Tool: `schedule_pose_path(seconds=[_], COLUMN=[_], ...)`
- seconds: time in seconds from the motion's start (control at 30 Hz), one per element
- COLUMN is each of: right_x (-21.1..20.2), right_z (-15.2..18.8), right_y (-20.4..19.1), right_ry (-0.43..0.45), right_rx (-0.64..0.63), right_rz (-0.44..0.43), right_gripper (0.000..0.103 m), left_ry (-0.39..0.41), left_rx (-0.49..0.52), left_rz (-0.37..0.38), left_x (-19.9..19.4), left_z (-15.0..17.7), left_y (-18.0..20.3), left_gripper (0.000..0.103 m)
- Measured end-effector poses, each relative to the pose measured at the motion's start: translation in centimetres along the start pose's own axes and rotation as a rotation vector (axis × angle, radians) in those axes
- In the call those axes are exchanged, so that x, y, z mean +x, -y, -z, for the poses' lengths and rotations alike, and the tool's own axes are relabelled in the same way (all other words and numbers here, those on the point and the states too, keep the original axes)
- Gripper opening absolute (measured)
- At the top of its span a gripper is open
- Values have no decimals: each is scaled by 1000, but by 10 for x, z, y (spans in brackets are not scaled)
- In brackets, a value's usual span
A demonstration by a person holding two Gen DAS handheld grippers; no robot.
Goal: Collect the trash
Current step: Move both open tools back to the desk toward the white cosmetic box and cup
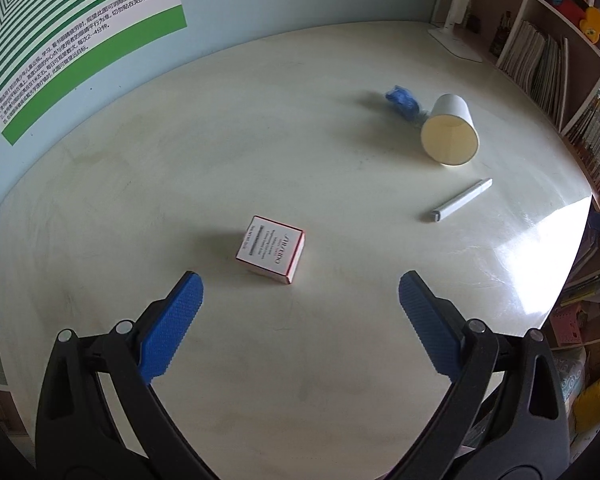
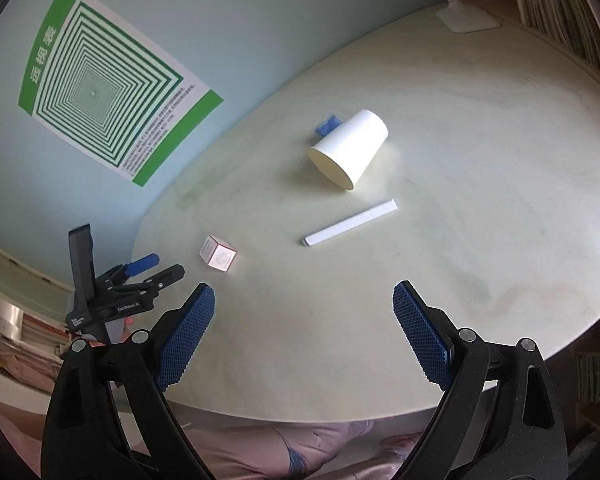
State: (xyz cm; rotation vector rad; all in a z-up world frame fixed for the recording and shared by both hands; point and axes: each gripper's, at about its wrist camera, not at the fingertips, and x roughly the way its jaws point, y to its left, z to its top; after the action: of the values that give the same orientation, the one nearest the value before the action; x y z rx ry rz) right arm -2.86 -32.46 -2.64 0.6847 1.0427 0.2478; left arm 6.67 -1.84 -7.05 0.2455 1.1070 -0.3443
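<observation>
Left wrist view: the left tool (image 1: pixel 300 288) is hanging over the pale counter (image 1: pixel 220 140) with its blue pads spread wide apart, gripping nothing. Just above the gap, centre frame, a small white box (image 1: pixel 271 249) with red edging is sitting on the counter. Off to the upper right a paper cup (image 1: pixel 451 130) is lying on its side, mouth facing the camera, with a crumpled blue scrap (image 1: pixel 402 102) just beside its far end. Below the cup, a slim white stick-shaped packet (image 1: pixel 462 200) is lying apart from it.

Right wrist view: the right tool (image 2: pixel 304 300) is also gaping open and empty at the counter's near edge. The cup is lying at upper centre, the blue scrap peeking out behind it, the packet just below it, the box at centre left. The left tool is showing at the left edge, fingers parted, near the box.
</observation>
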Motion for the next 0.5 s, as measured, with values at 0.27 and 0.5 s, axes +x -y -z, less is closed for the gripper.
schedule_pose_path(seconds=[0.27, 0.5], right_x=[38, 72], right_z=[-35, -56], right_y=[-8, -9], right_ry=[-26, -67], right_rx=[-24, -60], right_rz=[28, 78], right_gripper=[90, 90], left_ry=[-39, -78], left_rx=[-48, -46], left_rz=[-16, -9], left_x=[28, 49], left_z=[-2, -3], left_y=[-27, -34], left_gripper=[96, 95])
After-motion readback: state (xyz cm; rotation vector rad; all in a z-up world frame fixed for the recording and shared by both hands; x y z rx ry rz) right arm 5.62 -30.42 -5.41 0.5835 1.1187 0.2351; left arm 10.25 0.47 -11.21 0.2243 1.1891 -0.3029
